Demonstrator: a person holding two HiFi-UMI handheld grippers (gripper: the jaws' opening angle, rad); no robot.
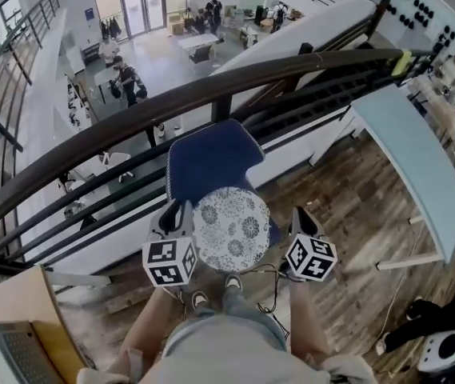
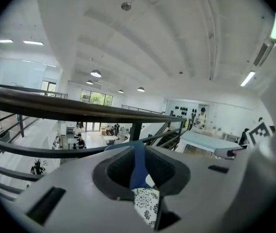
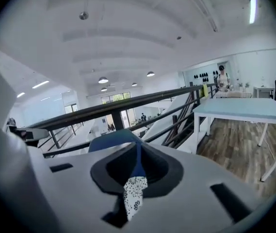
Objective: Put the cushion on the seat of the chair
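A round white cushion with a dark floral print (image 1: 231,230) hangs between my two grippers, just above the seat of a blue chair (image 1: 211,160) that stands against the railing. My left gripper (image 1: 181,216) is shut on the cushion's left edge and my right gripper (image 1: 301,219) on its right edge. In the left gripper view a strip of the patterned cushion (image 2: 146,205) shows in the narrow slit of the jaws, with the blue chair (image 2: 138,161) beyond. The right gripper view shows the same: the cushion (image 3: 134,191) pinched, and the chair back (image 3: 112,140) behind it.
A dark curved railing (image 1: 211,82) runs behind the chair, with an open drop to a lower floor beyond. A pale blue table (image 1: 411,158) stands at the right. A wooden desk with a laptop (image 1: 19,330) is at the bottom left. A cable (image 1: 269,290) lies by my feet.
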